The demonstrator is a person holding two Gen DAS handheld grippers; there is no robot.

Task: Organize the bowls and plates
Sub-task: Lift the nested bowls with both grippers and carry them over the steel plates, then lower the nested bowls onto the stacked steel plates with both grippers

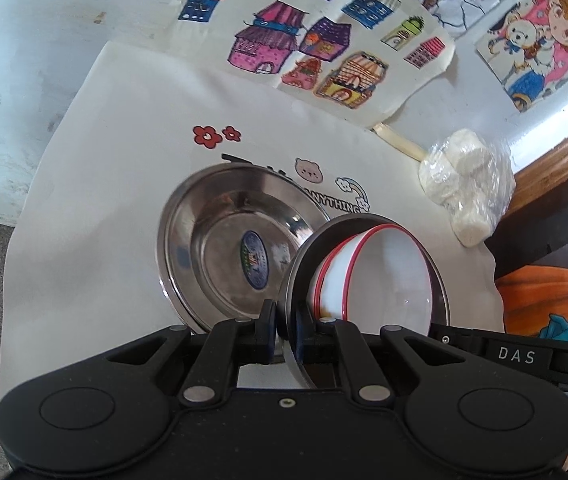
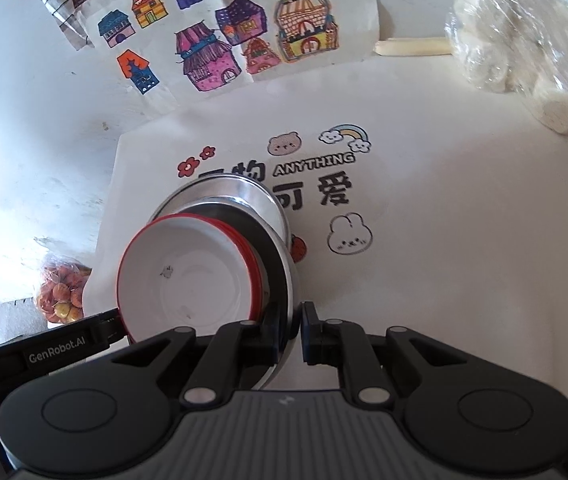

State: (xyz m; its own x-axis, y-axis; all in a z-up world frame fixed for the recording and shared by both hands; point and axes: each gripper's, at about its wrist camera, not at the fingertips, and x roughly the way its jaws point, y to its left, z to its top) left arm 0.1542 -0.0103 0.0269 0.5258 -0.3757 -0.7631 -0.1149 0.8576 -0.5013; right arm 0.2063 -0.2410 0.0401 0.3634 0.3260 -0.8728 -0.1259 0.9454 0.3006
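Both hand-held grippers clamp the same steel plate: left hand-held gripper [image 1: 284,330] nearly closed on its rim, right hand-held gripper [image 2: 289,330] on the opposite rim. The steel plate [image 1: 300,264] is tilted, w/ stacked red-rimmed white bowls [image 1: 380,276] inside, above another steel plate [image 1: 220,248] lying on the desk's white cloth [image 1: 96,184].

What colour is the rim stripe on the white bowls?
Red, on the white bowls stacked in the steel plate. Clearest in the right wrist view.
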